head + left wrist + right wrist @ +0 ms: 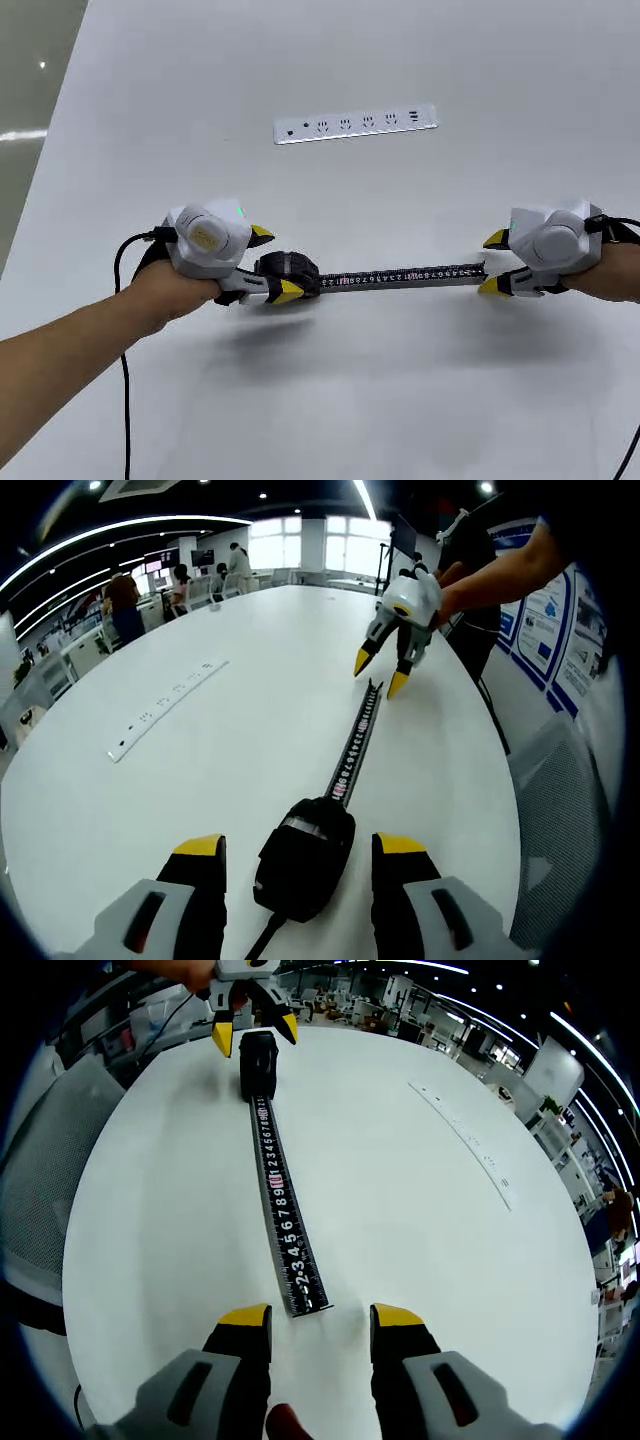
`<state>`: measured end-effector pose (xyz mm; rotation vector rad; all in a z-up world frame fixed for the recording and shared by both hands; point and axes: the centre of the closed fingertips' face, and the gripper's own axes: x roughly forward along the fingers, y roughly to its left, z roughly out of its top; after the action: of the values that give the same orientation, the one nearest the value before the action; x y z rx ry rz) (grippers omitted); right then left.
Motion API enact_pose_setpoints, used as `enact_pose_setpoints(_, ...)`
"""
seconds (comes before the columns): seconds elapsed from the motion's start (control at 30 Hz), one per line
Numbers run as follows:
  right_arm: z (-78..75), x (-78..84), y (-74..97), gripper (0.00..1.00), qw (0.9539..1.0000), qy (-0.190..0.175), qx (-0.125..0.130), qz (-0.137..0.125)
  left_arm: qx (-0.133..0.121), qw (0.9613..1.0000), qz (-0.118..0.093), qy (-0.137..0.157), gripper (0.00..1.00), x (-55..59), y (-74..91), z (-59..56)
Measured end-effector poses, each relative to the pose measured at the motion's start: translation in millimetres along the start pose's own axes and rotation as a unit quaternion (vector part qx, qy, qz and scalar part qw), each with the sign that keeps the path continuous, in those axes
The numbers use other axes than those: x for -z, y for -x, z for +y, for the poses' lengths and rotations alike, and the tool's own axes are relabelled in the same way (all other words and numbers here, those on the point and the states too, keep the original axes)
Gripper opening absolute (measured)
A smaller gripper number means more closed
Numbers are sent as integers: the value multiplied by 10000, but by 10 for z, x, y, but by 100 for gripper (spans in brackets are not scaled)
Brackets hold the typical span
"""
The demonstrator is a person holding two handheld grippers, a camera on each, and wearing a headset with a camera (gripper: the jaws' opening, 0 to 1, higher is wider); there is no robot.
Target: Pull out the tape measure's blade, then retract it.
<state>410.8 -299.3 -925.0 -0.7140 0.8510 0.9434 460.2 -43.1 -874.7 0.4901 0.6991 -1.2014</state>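
The white counter (400,380) carries the tape measure (288,272) toward the person's edge, its blade (405,276) drawn out flat. The left hand-held gripper (275,264) straddles the case (305,855), jaws apart, seemingly to steady it. The right hand-held gripper (493,262) gapes empty at the blade's tip, so retracting looks next.

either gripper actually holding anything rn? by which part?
Nothing is held. The left gripper has its jaws open around the tape measure case, with gaps on both sides. The right gripper is open, and the blade tip lies free just ahead.
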Motion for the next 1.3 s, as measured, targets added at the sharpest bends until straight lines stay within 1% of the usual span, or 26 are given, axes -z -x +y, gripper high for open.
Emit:
enact_pose_setpoints(0.1, 11, 12, 9, 42, 10000, -76, 56, 25, -34, 9999, -62, 105, 57, -4, 45, -14)
enact_pose_setpoints(0.23, 26, 4, 33, 44, 9998, -169, 128, -6, -98, 9997, -85, 211, 57, 16, 109, -36)
enact_pose_setpoints(0.3, 31, -1, 45, 44, 9997, -204, 152, -19, -127, 9995, -139, 272, 58, 10, 132, -40)
enact_pose_setpoints(0.5, 35, -38, 97, 46, 9990, -359, 251, -109, -211, 9987, -224, 414, 59, 18, 214, -70)
enact_pose_setpoints(0.53, 38, -47, 113, 47, 9986, -419, 276, -135, -258, 9984, -239, 449, 59, 20, 247, -78)
enact_pose_setpoints(0.67, 44, -66, 155, 48, 9978, -533, 337, -188, -309, 9973, -337, 576, 60, 26, 301, -97)
enact_pose_setpoints(0.77, 49, -86, 189, 49, 9970, -626, 392, -222, -366, 9966, -363, 636, 61, 52, 334, -94)
enact_pose_setpoints(0.9, 88, -127, 205, 50, 9966, -664, 414, -275, -473, 9962, -360, 637, 61, 71, 396, -99)
enact_pose_setpoints(1.0, 112, -153, 212, 52, 9961, -713, 432, -283, -538, 9954, -400, 689, 62, 83, 435, -95)
enact_pose_setpoints(1.07, 135, -176, 218, 54, 9959, -725, 450, -305, -588, 9947, -409, 737, 62, 95, 482, -112)
enact_pose_setpoints(1.3, 212, -221, 281, 55, 9957, -726, 481, -328, -763, 9921, -465, 878, 63, 152, 626, -161)
